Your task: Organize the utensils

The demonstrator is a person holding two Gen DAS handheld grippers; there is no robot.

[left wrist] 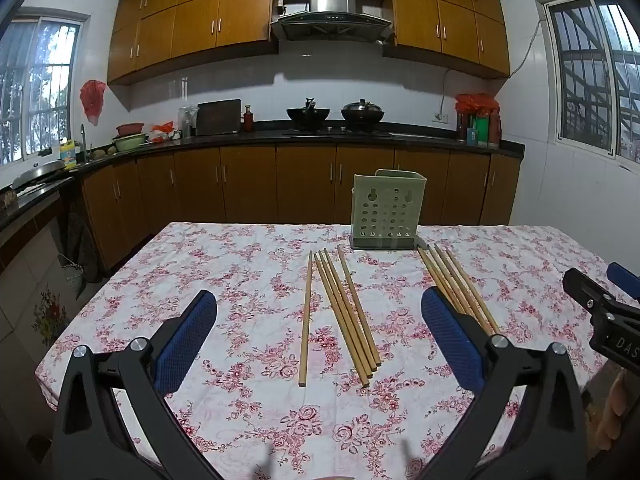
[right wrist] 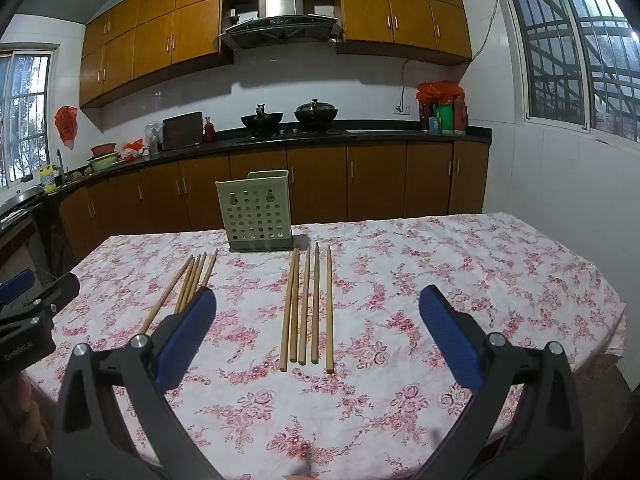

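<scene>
On the floral tablecloth [left wrist: 248, 264] lie two groups of plain, pale wooden chopsticks: a left group [left wrist: 344, 312] of five, one stick set slightly apart, and a right group [right wrist: 306, 306] of five laid nearly parallel. Behind them, between the groups, stands a pale green perforated utensil holder [left wrist: 386, 210], upright on a dark base. Left gripper [left wrist: 320, 332] and right gripper [right wrist: 318, 334] both hover above the table, jaws spread wide, blue pads bare. Partial lettering "DAS" reads on the right gripper's body; "GenRobot.AI" on the left's.
</scene>
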